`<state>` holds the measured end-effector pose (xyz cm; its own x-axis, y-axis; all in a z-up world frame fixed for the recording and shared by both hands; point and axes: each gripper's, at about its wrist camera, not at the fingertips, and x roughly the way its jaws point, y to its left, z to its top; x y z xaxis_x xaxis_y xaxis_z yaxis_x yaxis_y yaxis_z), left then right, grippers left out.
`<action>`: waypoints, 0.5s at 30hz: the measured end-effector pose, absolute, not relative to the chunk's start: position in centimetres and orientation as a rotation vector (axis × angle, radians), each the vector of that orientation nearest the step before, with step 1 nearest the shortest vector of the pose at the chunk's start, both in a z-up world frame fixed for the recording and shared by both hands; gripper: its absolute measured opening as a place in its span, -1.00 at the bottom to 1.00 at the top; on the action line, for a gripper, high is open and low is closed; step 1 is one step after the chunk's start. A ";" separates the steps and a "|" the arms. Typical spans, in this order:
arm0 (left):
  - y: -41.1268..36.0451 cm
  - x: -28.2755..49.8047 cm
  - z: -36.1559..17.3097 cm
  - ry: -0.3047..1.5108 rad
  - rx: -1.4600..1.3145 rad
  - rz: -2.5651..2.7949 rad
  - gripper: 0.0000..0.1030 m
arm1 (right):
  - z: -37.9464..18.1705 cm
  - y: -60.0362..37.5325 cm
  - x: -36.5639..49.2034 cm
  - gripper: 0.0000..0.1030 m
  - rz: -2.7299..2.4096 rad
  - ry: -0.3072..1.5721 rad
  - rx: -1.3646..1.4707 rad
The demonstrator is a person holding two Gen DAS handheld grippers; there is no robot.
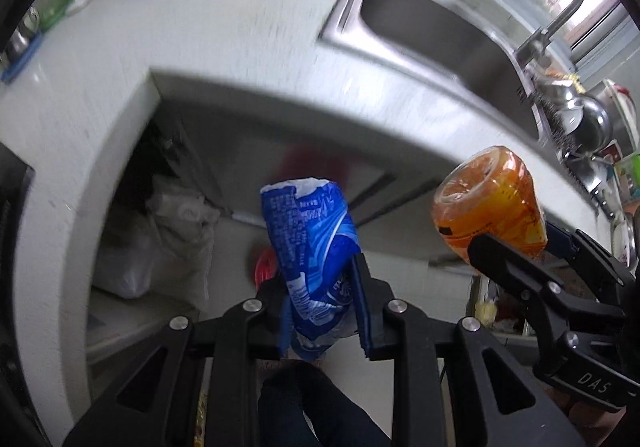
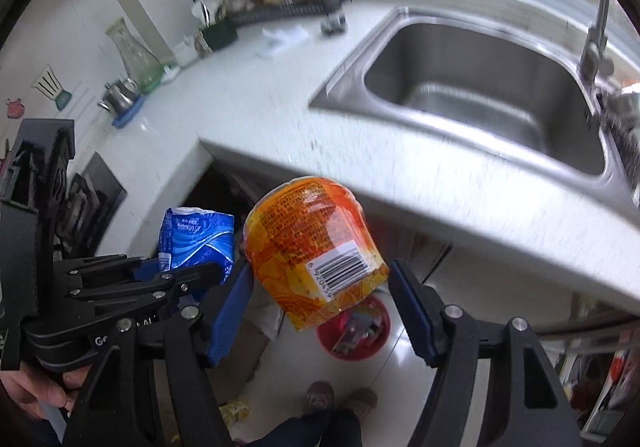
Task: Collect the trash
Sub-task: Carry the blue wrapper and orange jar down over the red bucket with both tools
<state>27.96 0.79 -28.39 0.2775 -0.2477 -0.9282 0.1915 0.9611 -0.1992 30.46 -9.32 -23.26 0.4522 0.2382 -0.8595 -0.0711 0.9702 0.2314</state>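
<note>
My left gripper [image 1: 320,287] is shut on a crumpled blue and white wrapper [image 1: 308,231], which sticks up between its blue pads. My right gripper [image 2: 320,271] is shut on an orange plastic bottle [image 2: 312,243] with a barcode label, pinched at its sides. Both hang in front of the counter edge, above the floor. A red bin [image 2: 354,331] with some scraps in it stands on the tiled floor right under the bottle. In the left wrist view only a red sliver of the bin [image 1: 265,267] shows behind the wrapper. The orange bottle [image 1: 488,203] and right gripper [image 1: 516,247] appear at the right there.
A white counter [image 2: 248,103] curves around, with a steel sink [image 2: 480,87] and faucet [image 2: 596,39] at the right. White bags [image 1: 160,239] sit under the counter at the left. The person's shoes [image 2: 340,399] stand by the bin. Dishes [image 1: 588,115] crowd the far right.
</note>
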 end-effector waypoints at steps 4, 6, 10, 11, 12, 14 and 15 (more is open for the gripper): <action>1.6 28.2 -33.1 1.326 -0.060 -0.281 -0.56 | -27.0 -8.7 29.7 0.31 0.185 1.116 0.185; 1.8 28.2 -35.9 1.362 -0.053 -0.274 -0.56 | -29.0 -8.5 29.3 0.31 0.182 1.142 0.190; 2.0 28.1 -41.7 1.412 -0.025 -0.259 -0.56 | -34.9 -8.1 29.2 0.31 0.162 1.218 0.208; 2.1 28.1 -42.9 1.423 -0.020 -0.252 -0.56 | -36.6 -8.0 29.3 0.31 0.160 1.236 0.217; 2.2 28.1 -44.7 1.439 -0.014 -0.247 -0.56 | -37.6 -7.9 29.3 0.31 0.161 1.243 0.222; 2.3 28.1 -47.8 1.473 -0.011 -0.243 -0.56 | -41.1 -7.8 29.4 0.31 0.158 1.265 0.229; 2.3 28.1 -49.5 1.486 -0.008 -0.243 -0.56 | -42.7 -7.8 29.5 0.31 0.158 1.278 0.232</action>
<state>28.14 2.34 -49.54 0.0647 -0.1659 -0.9840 0.1555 0.9757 -0.1543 29.46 -7.78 -42.68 0.2821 0.2451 -0.9275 0.0115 0.9659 0.2587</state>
